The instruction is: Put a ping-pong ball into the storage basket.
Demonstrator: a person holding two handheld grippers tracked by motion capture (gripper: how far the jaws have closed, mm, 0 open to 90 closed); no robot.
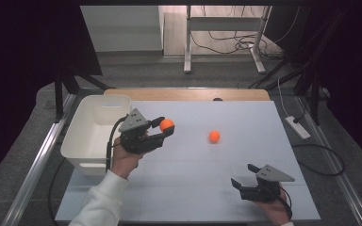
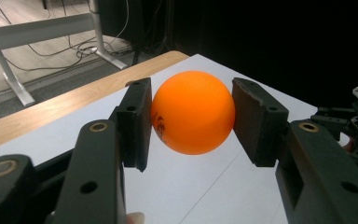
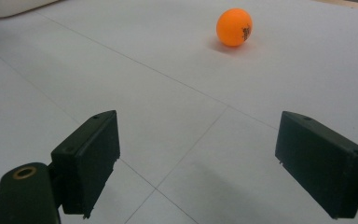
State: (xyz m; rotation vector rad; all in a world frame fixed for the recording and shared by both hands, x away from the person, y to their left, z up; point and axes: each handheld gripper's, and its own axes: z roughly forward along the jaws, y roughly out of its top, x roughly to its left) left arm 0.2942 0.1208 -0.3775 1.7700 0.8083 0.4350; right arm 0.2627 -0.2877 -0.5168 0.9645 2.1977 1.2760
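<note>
Nearest the person, the right gripper [image 1: 243, 175] is sitting low over the front right part of the white table [image 1: 245, 117], held in the right hand [image 1: 275, 209], its two black jaws standing wide apart with nothing between them. Seen from the right gripper view, bare table surface is showing between the jaws, and a loose orange ball [image 3: 234, 27] is lying on the table well ahead of them.

Farther in and to the left, the left hand [image 1: 122, 160], coming out of a white sleeve [image 1: 101, 202], is holding the left gripper [image 1: 166, 126] raised above the table. Its jaws are clenching a second orange ball [image 2: 193, 112], one pad pressing each side of it.

Just beside that gripper, at the table's left edge, a white plastic bin [image 1: 78, 136] is standing. Toward the middle of the table, the loose ball [image 1: 214, 136] is resting, well apart from both grippers. At the far edge, a strip of wooden tabletop [image 1: 188, 94] is showing beyond the white surface.
</note>
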